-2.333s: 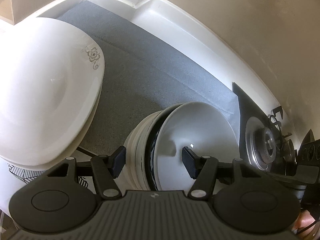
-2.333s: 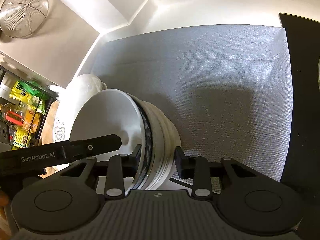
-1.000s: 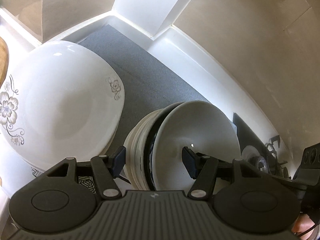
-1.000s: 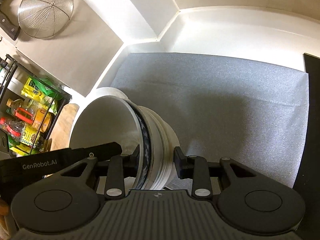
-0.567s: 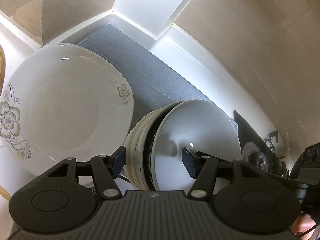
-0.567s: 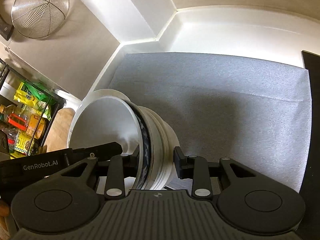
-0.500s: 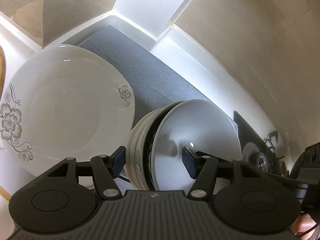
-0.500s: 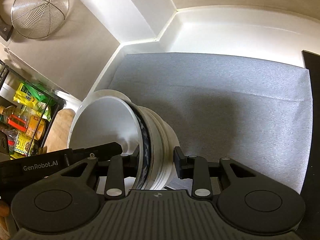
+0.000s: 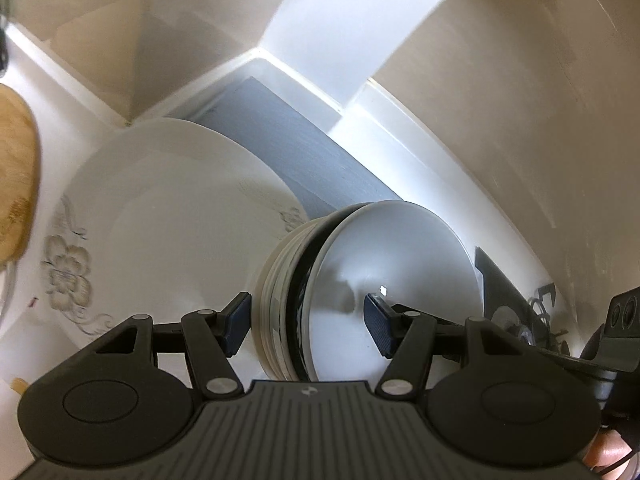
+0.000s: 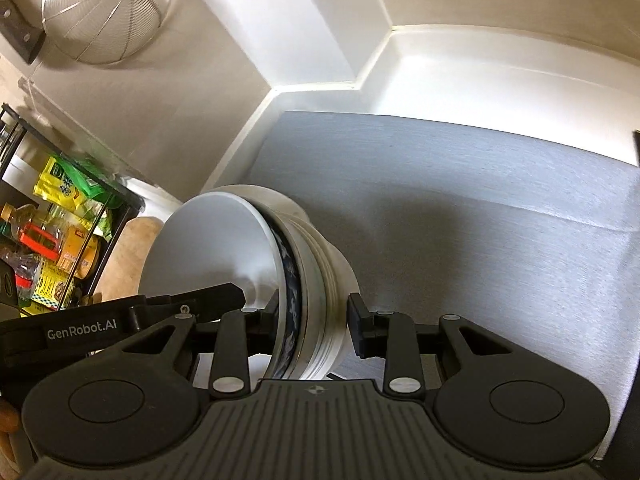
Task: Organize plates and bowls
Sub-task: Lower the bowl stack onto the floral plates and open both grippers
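**Stack of bowls carried on edge between two tools**

Nearest each camera, a stack of nested white ceramic bowls [image 9: 372,280] stands tipped on its side, held from both sides. The left tool [image 9: 308,324] grips its rim, one blue pad outside the ribbed outer bowls, the other inside the smooth grey-white hollow. The right tool [image 10: 314,326] clamps the opposite rim likewise, one finger inside, one against the outer wall. From this side the stack [image 10: 280,264] shows several white layers and one bowl with a dark blue patterned band just under the innermost rim. The stack hangs above the grey textured mat [image 10: 460,208] covering the table. Just beyond it on the left lies a large white plate with grey flower decoration [image 9: 168,232]. Farther off, a wire mesh strainer [image 10: 104,8] hangs on the wall
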Demonstrator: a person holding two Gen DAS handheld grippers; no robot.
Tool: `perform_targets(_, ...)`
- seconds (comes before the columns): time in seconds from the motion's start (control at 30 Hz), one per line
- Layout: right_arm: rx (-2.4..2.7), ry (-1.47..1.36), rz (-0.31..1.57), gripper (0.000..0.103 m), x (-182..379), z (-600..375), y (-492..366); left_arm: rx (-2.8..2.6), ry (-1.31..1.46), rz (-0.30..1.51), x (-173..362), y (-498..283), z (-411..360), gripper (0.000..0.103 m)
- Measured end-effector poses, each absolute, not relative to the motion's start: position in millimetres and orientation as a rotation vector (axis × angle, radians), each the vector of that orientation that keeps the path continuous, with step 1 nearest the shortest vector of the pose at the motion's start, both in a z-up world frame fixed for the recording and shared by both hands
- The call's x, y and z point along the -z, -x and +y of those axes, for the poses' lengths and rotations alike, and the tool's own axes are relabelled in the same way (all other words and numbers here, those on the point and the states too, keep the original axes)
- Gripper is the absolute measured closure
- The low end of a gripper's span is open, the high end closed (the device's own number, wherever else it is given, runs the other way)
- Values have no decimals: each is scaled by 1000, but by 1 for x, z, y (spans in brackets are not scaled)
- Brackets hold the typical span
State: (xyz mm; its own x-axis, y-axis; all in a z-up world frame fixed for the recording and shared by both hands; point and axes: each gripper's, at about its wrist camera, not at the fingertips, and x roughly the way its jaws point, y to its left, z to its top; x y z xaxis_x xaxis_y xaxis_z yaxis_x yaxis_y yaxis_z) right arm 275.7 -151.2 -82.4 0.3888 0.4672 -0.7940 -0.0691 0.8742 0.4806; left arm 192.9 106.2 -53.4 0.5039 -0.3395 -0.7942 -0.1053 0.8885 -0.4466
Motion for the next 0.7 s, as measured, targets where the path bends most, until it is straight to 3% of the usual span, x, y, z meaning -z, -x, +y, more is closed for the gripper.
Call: perform_targets(0.7, -414, -379, 1192, 69, 113, -44, -325, 45, 517, 1094, 78, -220, 207, 37)
